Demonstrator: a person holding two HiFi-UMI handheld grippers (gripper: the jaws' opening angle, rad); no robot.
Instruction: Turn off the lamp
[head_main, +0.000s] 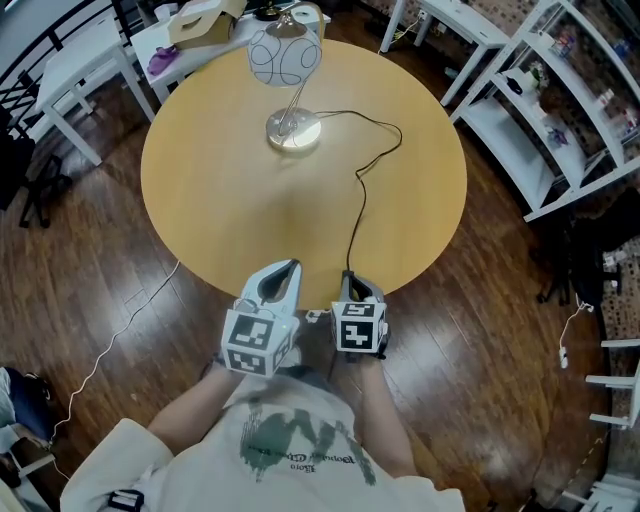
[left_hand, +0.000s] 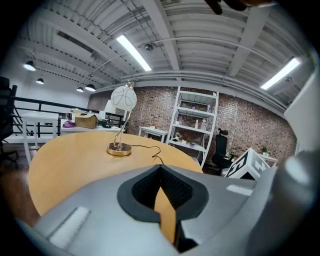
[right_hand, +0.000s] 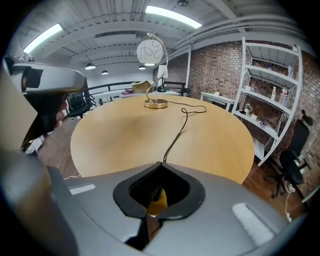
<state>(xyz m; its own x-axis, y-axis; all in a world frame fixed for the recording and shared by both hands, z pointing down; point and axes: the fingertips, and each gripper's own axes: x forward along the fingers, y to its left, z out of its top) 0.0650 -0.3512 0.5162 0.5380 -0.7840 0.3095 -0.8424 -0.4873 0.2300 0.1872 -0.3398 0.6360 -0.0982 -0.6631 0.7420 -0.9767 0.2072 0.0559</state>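
Note:
The lamp (head_main: 285, 58) with a white globe shade and a round metal base (head_main: 293, 131) stands at the far side of a round wooden table (head_main: 220, 200). Its base looks brightly lit. A black cord (head_main: 360, 190) runs from the base to the table's near edge. My left gripper (head_main: 285, 268) and right gripper (head_main: 358, 284) are side by side at that near edge, close to the person's body, both shut and holding nothing. The left gripper view shows the lamp (left_hand: 123, 98) far ahead of the jaws (left_hand: 160, 167). The right gripper view shows the lamp (right_hand: 151, 51) and the cord (right_hand: 176, 137) leading to my jaws (right_hand: 161, 164).
White shelving (head_main: 540, 110) stands to the right of the table. White tables (head_main: 80, 70) and a cardboard box (head_main: 205, 20) are behind it at the left. A thin cable (head_main: 110, 345) lies on the dark wood floor. An office chair (right_hand: 295, 160) stands at the right.

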